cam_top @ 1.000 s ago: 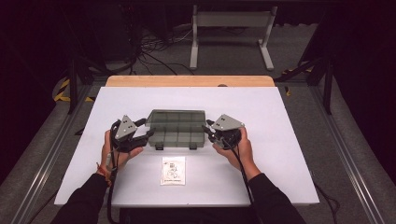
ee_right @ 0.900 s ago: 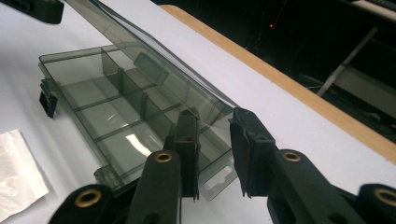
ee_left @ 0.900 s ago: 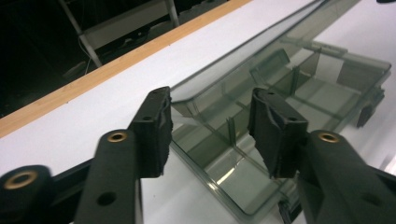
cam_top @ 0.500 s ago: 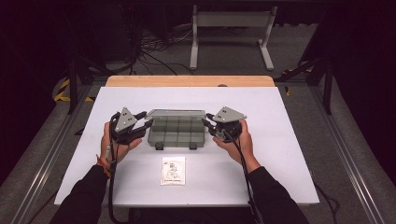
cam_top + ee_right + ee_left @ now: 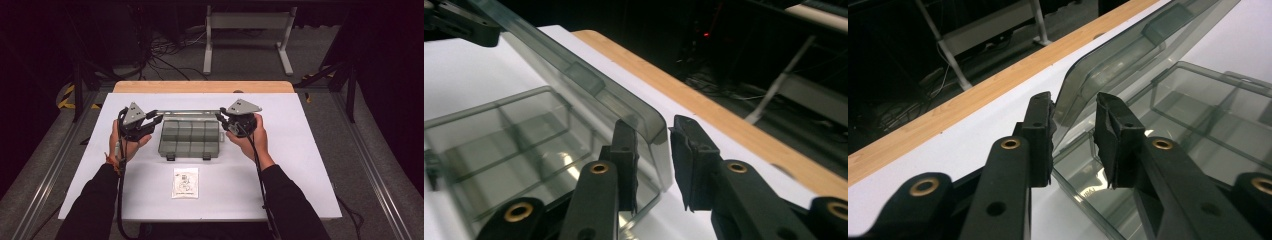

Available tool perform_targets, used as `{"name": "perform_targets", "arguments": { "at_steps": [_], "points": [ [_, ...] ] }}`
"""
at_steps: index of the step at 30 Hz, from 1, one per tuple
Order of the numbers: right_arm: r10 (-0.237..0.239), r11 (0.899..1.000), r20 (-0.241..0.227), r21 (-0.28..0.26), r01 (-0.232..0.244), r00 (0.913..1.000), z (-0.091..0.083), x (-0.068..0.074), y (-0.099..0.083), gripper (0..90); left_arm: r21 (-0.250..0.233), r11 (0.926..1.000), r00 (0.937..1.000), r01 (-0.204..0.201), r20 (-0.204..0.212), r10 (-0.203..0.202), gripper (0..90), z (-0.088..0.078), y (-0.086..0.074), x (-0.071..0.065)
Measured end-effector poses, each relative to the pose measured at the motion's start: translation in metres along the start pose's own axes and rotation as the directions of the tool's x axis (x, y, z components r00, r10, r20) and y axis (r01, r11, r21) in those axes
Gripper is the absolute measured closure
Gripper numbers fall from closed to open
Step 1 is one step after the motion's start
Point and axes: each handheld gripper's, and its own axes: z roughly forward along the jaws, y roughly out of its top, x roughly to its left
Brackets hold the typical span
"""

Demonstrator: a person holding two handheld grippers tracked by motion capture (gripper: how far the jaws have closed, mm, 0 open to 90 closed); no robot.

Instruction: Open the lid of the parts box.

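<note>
- High view: person is working the lid (image 5: 187, 112) of a smoky clear compartment box (image 5: 190, 140), one gripper at each end; the lid is standing roughly upright on its far hinge.
- Box is sitting mid-table, compartments looking empty, its two latches facing the person.
- Left gripper (image 5: 157, 116) is straddling the lid's left corner; jaws narrow and have just been closing with the lid edge between them; one pad is touching it, and I cannot tell if the other is biting yet.
- Right gripper (image 5: 220, 114) is pinching the lid's right corner, jaws narrow, the rim spanning the gap between the pads.
- Step, judging: lid-opening, near its end.
- Next move is calling for both hands swinging together past upright and laying the lid back evenly so the hinge is not twisting and the box is not sliding.
- A small white printed packet (image 5: 185, 182) is lying near the front edge, apart from the box.
- White table top (image 5: 300, 165) with a wooden strip (image 5: 200, 86) at the far edge.
- Room is dark; cables (image 5: 165, 55) and a grey metal stand (image 5: 247, 30) are sitting on the floor behind.
</note>
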Motion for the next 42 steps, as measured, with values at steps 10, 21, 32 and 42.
{"name": "perform_targets", "arguments": {
  "at_steps": [10,21,32,42],
  "points": [
    [0.062,0.997,0.027,-0.051,-0.061,0.9977,0.015,-0.009,-0.008,76.2,0.019,0.9979,0.9980,0.062,-0.009,-0.062,70.4,0.023,0.000,0.012],
    [0.166,0.986,0.066,-0.041,-0.163,0.9840,0.043,-0.018,-0.025,79.0,0.010,0.9864,0.9864,0.164,-0.013,-0.164,73.8,0.042,-0.015,0.019],
    [0.222,0.975,0.084,0.002,-0.223,0.9713,0.063,-0.016,-0.042,81.7,0.052,0.9791,0.9802,0.197,-0.035,-0.195,74.5,0.053,-0.023,0.018],
    [0.219,0.973,0.100,0.053,-0.226,0.9704,0.071,-0.014,-0.048,81.5,0.084,0.9764,0.9788,0.199,-0.065,-0.194,76.1,0.060,-0.023,0.016]
  ]
}}
